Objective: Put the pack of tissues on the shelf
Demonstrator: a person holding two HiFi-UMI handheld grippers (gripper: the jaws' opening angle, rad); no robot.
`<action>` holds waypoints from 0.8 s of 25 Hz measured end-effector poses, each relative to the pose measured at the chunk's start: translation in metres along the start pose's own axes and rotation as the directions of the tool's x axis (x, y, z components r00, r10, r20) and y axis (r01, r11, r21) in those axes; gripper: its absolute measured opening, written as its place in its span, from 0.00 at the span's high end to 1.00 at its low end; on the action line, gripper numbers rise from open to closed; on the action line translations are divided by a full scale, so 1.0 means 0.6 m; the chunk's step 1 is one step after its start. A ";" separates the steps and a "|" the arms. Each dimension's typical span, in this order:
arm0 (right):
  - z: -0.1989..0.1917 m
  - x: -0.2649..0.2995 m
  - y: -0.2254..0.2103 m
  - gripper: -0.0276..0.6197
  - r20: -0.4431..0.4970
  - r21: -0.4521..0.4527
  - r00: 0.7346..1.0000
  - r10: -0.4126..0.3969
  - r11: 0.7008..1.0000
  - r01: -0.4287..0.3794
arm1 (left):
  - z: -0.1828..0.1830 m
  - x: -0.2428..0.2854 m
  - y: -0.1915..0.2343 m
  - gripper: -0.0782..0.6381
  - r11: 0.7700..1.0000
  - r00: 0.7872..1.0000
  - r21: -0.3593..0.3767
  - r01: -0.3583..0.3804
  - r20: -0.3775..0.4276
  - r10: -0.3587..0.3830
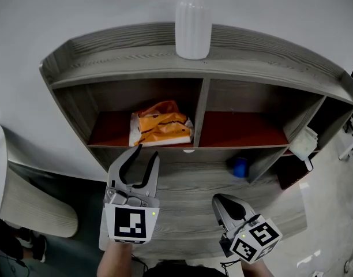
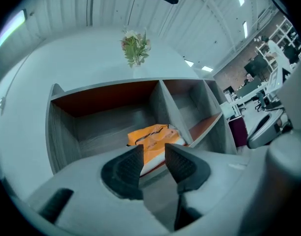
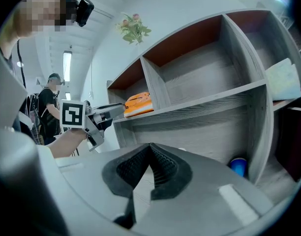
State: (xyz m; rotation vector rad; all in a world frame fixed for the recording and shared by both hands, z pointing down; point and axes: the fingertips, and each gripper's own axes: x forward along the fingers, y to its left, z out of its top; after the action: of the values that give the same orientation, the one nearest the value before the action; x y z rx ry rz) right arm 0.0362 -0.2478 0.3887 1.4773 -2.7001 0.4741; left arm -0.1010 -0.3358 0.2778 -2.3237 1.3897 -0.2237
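Grey wood makes up the shelf (image 1: 263,68). On top of the shelf stands a white vase (image 1: 193,23). The orange tissues (image 1: 162,124) lie inside the shelf, in its upper left box, next to the middle wall. The left tongs (image 1: 147,150) are just in front of the shelf at that box. Their jaws are apart and do not touch the tissues. The right tongs (image 1: 218,199) are lower in front of the shelf, squeezed together and holding nothing. A small blue thing (image 1: 240,167) sits in the shelf's bottom right box.
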 end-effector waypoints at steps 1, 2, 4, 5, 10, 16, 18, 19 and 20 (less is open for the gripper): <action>-0.001 -0.004 0.001 0.96 -0.003 -0.004 1.000 0.000 1.000 0.000 | 0.000 -0.005 -0.006 0.72 1.000 1.000 -0.015 0.006 0.005 -0.006; -0.001 -0.007 0.002 0.96 -0.005 -0.009 1.000 -0.001 1.000 0.001 | 0.000 -0.009 -0.013 0.72 1.000 1.000 -0.028 0.013 0.008 -0.012; 0.000 -0.015 0.004 0.96 -0.005 -0.015 1.000 -0.002 1.000 0.002 | 0.001 -0.017 -0.024 0.74 0.998 1.000 -0.053 0.023 0.015 -0.023; 0.001 -0.019 0.004 0.96 -0.003 -0.018 1.000 -0.003 1.000 0.003 | 0.002 -0.020 -0.030 0.75 0.997 0.999 -0.067 0.028 0.019 -0.026; -0.004 -0.038 0.007 0.96 -0.001 -0.024 1.000 -0.005 1.000 0.005 | 0.004 -0.035 -0.057 0.79 0.991 0.998 -0.123 0.052 0.030 -0.049; -0.009 -0.067 0.008 0.96 0.003 -0.031 1.000 0.001 1.000 -0.001 | 0.005 -0.052 -0.095 0.84 0.984 0.997 -0.160 0.073 0.013 -0.072; -0.010 -0.077 0.006 0.96 0.008 -0.028 1.000 0.000 1.000 0.000 | 0.005 -0.056 -0.108 0.85 0.983 0.997 -0.166 0.083 0.007 -0.082; -0.010 -0.082 0.005 0.96 0.011 -0.026 1.000 0.000 1.000 0.000 | 0.006 -0.059 -0.114 0.85 0.982 0.996 -0.167 0.088 0.004 -0.088; -0.010 -0.086 0.004 0.96 0.014 -0.022 1.000 0.000 1.000 0.000 | 0.007 -0.063 -0.120 0.86 0.981 0.996 -0.169 0.092 0.002 -0.093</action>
State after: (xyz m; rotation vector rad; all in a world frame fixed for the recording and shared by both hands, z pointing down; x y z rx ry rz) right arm 0.0616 -0.2025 0.3853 1.4814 -2.7067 0.4338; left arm -0.0602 -0.2725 0.3082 -2.5309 1.3514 -0.1449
